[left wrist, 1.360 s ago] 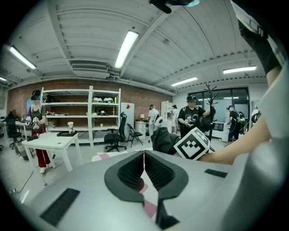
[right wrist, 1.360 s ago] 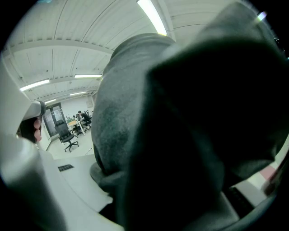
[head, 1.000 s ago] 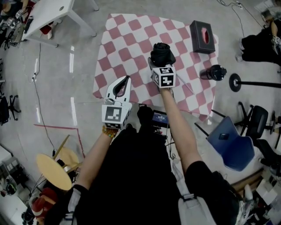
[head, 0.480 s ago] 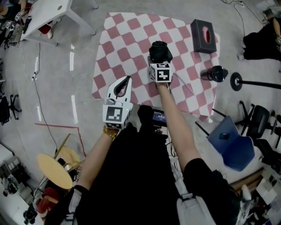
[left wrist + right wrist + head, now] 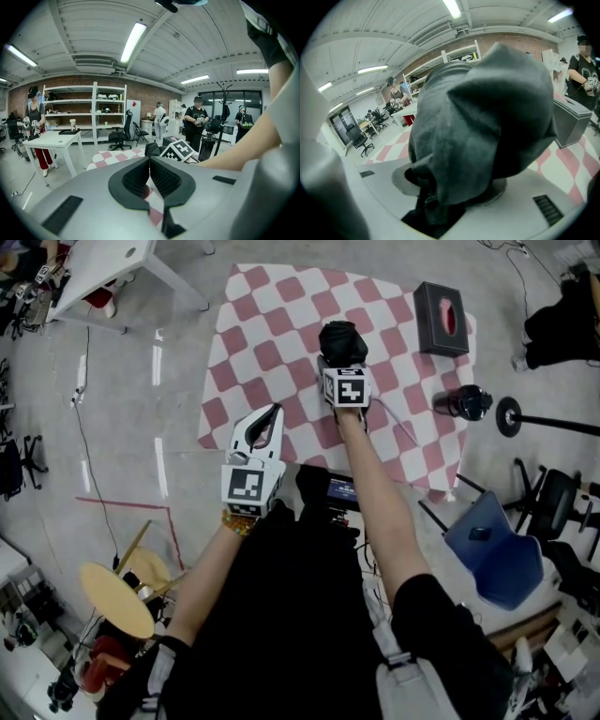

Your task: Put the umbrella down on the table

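A black tissue box (image 5: 443,319) stands near a dark bottle (image 5: 457,401); a blue chair (image 5: 494,551), a white desk (image 5: 103,268) and a round wooden stool (image 5: 117,601) stand on the floor (image 5: 122,456).

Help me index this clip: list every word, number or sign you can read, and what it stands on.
None can be read.
On the left cube and right cube: square patterns, no words.
The screen at the person's waist: too small.
The black box on the cloth: no legible print.
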`<state>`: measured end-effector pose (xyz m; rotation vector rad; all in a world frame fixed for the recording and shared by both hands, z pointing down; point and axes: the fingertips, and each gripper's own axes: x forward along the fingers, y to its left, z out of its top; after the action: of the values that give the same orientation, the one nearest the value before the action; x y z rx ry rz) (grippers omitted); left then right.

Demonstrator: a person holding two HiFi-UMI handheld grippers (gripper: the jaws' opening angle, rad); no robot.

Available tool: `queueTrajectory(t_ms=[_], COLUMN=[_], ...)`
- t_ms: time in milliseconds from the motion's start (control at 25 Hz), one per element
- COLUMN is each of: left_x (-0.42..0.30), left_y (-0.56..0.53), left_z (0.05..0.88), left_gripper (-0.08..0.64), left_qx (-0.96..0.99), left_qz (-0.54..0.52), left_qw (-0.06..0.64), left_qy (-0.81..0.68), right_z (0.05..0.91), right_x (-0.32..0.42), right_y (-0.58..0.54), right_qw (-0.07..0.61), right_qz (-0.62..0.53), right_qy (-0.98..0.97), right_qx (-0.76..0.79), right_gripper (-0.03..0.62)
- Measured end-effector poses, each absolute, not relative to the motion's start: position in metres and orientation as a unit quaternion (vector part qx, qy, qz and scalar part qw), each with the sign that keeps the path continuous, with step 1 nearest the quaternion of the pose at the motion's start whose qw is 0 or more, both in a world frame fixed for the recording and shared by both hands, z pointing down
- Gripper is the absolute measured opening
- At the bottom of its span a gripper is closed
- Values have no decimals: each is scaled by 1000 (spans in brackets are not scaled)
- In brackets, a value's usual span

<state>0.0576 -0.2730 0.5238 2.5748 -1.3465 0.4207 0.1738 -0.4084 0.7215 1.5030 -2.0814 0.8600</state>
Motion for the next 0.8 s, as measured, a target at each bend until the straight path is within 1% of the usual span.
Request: queueTrajectory(t_ms=[800], left_x=[37], left_y=[-278], left_z=[527], left_gripper=[15], left_qx=[864], left_qz=[143], left_qw=[119], left_qy=[-469], right_z=[741], right_x=[171], right_y=[-412], right_qw=[248], right_qz=[338], right_qy=[-743], right_qx=[522], right_gripper=[245])
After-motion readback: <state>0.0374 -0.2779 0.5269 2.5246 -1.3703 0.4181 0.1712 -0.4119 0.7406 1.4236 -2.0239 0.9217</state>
